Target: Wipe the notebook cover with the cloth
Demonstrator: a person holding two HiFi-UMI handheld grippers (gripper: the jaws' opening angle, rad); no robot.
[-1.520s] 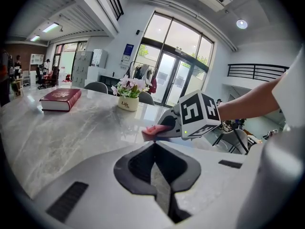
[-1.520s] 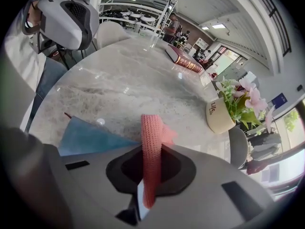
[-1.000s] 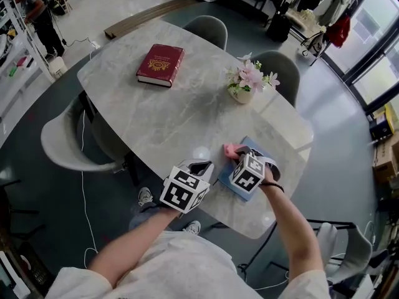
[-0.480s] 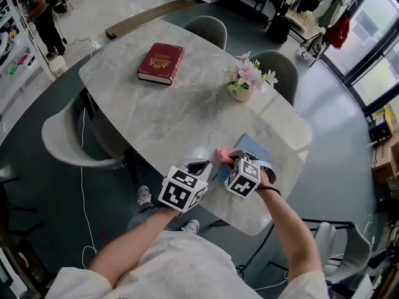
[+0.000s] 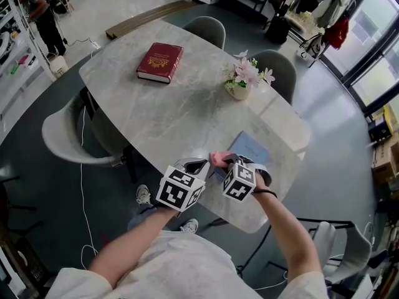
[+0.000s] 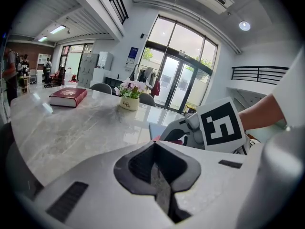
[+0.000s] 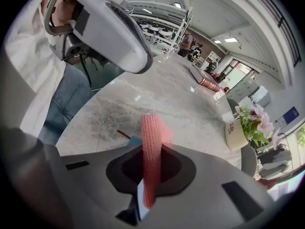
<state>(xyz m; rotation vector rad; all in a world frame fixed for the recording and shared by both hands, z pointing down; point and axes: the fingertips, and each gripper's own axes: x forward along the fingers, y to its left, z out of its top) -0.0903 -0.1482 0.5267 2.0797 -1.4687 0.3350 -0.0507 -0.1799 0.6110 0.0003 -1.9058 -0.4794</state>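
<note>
Pink cloth (image 5: 218, 159) is pinched in the right gripper (image 5: 228, 162); the blue notebook (image 5: 251, 147) runs lengthwise toward one o'clock from it; the left gripper (image 5: 194, 166) is closed on nothing.

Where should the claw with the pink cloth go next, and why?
Probably slide the right claw away across the thin blue notebook. It is shut on the knitted pink cloth, which sits at the cover's near left edge, so most of the cover lies beyond it.

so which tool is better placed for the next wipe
Right. The right tool is shut on the pink cloth at the blue notebook; the left tool is shut, empty, off to its side.
</note>
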